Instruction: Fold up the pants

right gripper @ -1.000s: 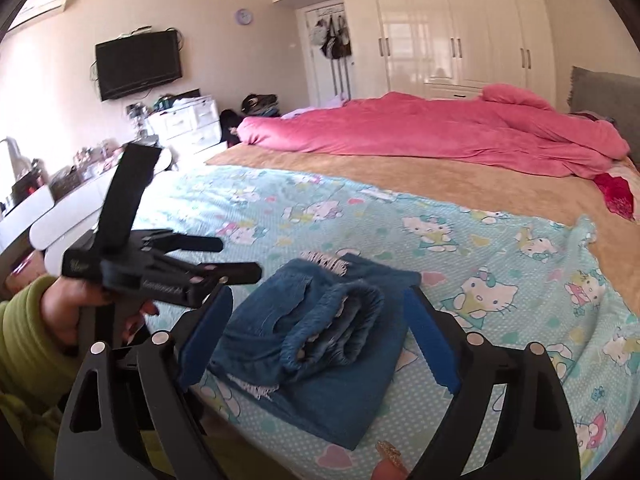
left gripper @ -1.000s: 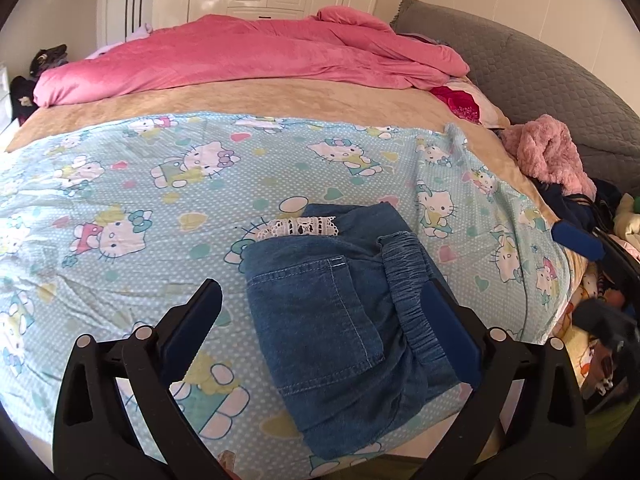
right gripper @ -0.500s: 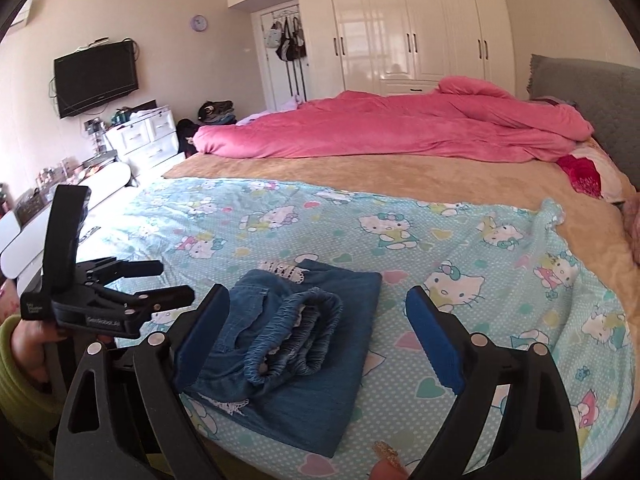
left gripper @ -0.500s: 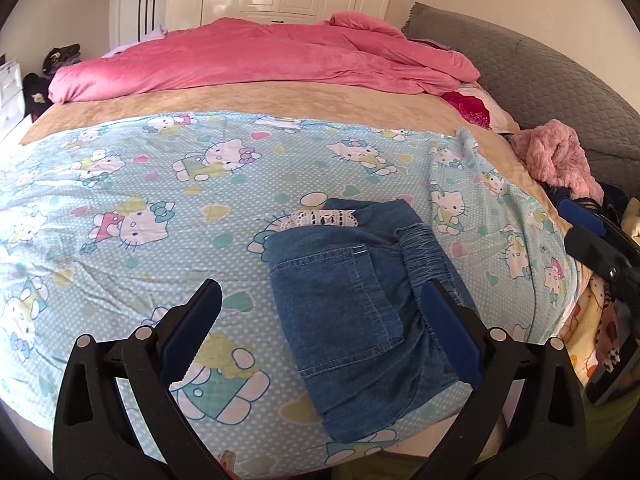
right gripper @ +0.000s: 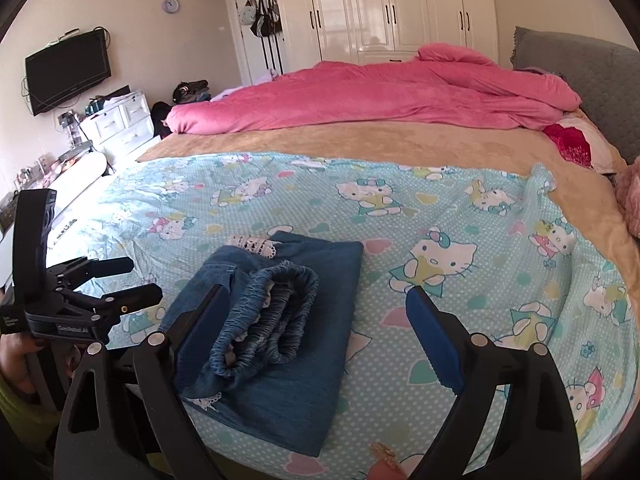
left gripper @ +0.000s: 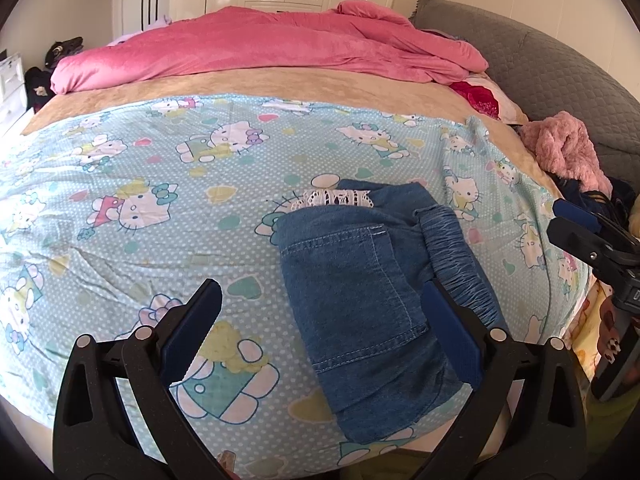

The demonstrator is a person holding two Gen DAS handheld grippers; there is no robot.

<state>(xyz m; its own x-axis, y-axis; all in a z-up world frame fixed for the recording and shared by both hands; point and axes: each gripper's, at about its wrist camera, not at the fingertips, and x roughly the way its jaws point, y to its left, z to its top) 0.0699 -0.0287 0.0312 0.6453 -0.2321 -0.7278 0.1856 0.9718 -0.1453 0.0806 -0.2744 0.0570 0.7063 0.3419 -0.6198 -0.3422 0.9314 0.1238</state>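
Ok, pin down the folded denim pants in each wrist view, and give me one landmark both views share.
Left wrist: folded denim pants lie lower centre-right on the cartoon-cat sheet, partly between the open fingers.
Right wrist: the pants lie lower centre-left, elastic waistband facing the camera.
Shared landmark: the pink duvet across the far side of the bed.

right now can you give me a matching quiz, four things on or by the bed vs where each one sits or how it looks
Things:
1. denim pants
2. pink duvet
3. fuzzy pink garment
4. right claw

States:
A. bunched along the far side of the bed
B. open, nothing gripped
C. folded on the cartoon-cat sheet
D. heaped beside the grey headboard

Pairs: 1-C, 2-A, 3-D, 4-B
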